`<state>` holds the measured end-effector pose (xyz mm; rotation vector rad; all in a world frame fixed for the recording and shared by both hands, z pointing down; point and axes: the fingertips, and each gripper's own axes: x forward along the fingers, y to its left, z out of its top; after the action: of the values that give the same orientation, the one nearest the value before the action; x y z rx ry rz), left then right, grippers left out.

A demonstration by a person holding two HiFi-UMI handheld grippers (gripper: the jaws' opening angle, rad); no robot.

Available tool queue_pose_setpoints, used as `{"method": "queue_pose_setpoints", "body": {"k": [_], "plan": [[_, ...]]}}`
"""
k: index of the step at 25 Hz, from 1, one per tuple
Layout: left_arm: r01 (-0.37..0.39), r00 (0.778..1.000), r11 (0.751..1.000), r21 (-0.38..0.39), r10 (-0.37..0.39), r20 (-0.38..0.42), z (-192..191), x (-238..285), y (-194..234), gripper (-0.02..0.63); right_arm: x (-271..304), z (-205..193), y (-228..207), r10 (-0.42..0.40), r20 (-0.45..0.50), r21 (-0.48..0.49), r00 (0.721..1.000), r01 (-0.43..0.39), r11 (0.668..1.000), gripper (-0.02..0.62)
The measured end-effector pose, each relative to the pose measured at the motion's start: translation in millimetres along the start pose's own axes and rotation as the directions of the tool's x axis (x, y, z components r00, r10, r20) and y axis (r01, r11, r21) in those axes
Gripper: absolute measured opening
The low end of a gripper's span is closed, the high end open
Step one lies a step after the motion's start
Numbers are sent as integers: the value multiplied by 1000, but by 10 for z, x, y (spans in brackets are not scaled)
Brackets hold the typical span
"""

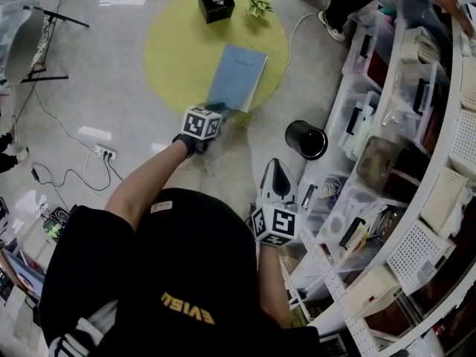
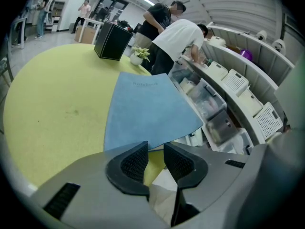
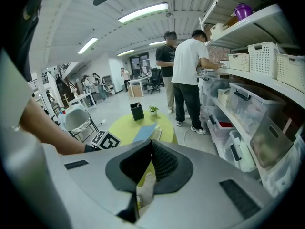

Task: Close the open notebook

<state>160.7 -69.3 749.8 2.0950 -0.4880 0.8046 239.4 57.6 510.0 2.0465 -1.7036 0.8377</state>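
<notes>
A blue notebook (image 1: 236,76) lies shut and flat on the round yellow-green table (image 1: 178,43), its near end at the table's rim. My left gripper (image 1: 222,110) sits at that near end. In the left gripper view the blue cover (image 2: 145,111) begins just past the fingertips, and the left gripper (image 2: 156,149) is open by a narrow gap with nothing pressed between the pads. My right gripper (image 1: 277,171) hangs low beside my body, away from the table. In its own view the right gripper (image 3: 151,147) is shut and empty, with the notebook (image 3: 144,132) far ahead.
A black box (image 1: 216,3) and a small potted plant (image 1: 259,5) stand at the table's far side. A black bin (image 1: 306,139) is on the floor to the right. Curved white shelves with plastic crates (image 1: 416,125) run along the right. People (image 2: 176,37) stand by them. Cables and a power strip (image 1: 103,152) lie at left.
</notes>
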Motion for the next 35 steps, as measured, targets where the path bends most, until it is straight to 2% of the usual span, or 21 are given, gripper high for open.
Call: {"method": "queue_pose_setpoints", "body": {"k": [10,12,15,18,25,28,30,35], "plan": [[31,999,999,-23,-30,34,93,-142,-80,115,27,20,59,17,10,-14,1000,-17,1000,2],[59,998,998,-29,-58,39,114,-213,-116,125,43,31,88,18,15,-14,1000,-17,1000,2],[134,991,991,-19,-134,20,88,-375,-278,215,64,70,137,20,34,-2,999,-20,1000,2],[186,982,982,26,-187,25,146,-620,-469,215,81,193,193,16,62,1,998,-16,1000,2],[269,946,960,73,-278,165,496,-1507,-896,212,-48,401,288,-1,126,-8,992,2,1000,2],[287,925,958,16,-282,256,646,-1905,-895,202,-107,420,328,-3,144,-5,990,3,1000,2],[272,916,962,9,-262,304,725,-2174,-846,175,-157,462,372,-12,149,1,989,12,1000,2],[213,888,973,87,-230,399,937,-2760,-788,130,-292,664,488,-17,214,13,977,15,1000,2]]}}
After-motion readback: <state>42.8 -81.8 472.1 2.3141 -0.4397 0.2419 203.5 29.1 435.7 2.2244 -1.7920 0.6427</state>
